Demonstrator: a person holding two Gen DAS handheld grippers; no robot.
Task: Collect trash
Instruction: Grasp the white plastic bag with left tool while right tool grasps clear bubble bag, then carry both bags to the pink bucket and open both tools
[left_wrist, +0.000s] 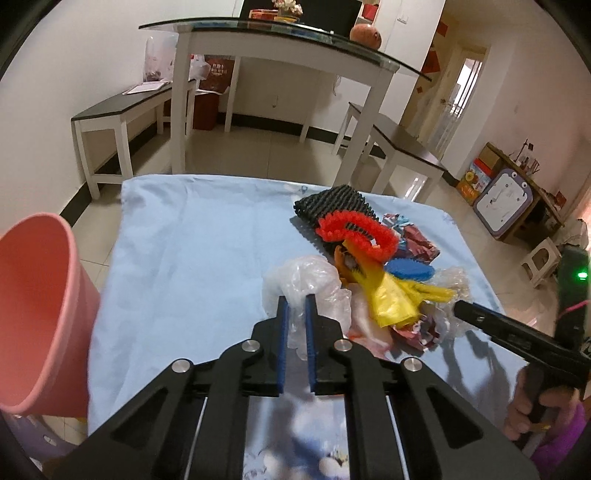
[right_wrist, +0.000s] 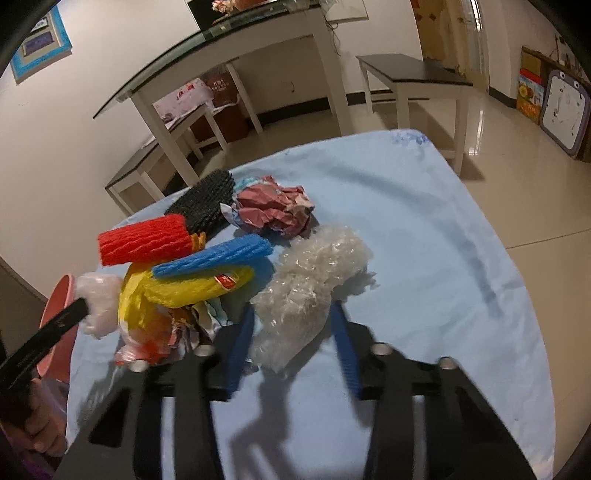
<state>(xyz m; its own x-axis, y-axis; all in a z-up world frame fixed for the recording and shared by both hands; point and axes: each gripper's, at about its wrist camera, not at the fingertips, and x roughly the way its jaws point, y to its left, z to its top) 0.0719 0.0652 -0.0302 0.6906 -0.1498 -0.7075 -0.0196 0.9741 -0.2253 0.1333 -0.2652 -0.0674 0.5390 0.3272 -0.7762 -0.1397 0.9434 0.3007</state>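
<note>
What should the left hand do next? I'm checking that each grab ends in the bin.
Probably lift and swing left to the pink bin. The left gripper has its jaws pinched on the clear plastic bag, which still rests on the blue cloth beside the pile. The bin's open mouth stands just off the table's left edge, so a short lift and carry should clear it.

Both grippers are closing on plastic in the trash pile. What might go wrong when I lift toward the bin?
1. The left gripper pinches only an edge of the clear bag; it may slip out.
2. The crinkled wrap between the right gripper's pads touches the yellow net, which may drag along.
3. The pink bin sits off the table's edge; drops could miss.
</note>
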